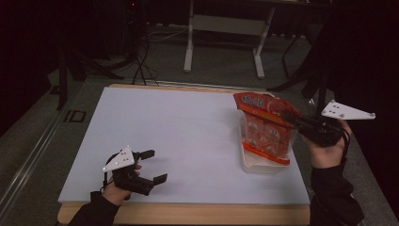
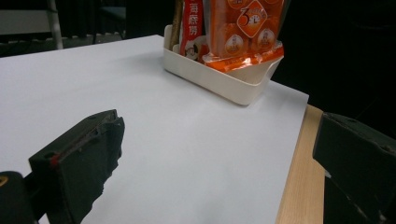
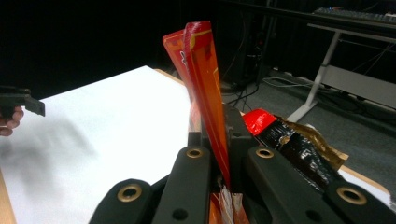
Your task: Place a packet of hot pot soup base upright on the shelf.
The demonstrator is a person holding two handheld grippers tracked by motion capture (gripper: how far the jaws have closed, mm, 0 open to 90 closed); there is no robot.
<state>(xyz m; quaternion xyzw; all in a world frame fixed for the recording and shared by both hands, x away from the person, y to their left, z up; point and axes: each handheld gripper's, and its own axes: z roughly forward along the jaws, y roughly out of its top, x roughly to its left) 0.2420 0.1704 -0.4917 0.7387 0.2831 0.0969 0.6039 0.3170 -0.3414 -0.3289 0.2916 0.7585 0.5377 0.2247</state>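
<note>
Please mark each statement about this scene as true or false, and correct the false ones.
1. The right tongs are shut on the orange snack bag. True.
2. The left tongs are holding a bag. False: they are open, with nothing between the jaws, above the white table surface.
3. The orange snack bag stands in a white tray. True.
4. The white tray sits near the person's left hand. False: it is on the right side of the table, near the right hand.
5. The orange snack bag lies flat on the table. False: it is upright, its lower end in the tray.
</note>
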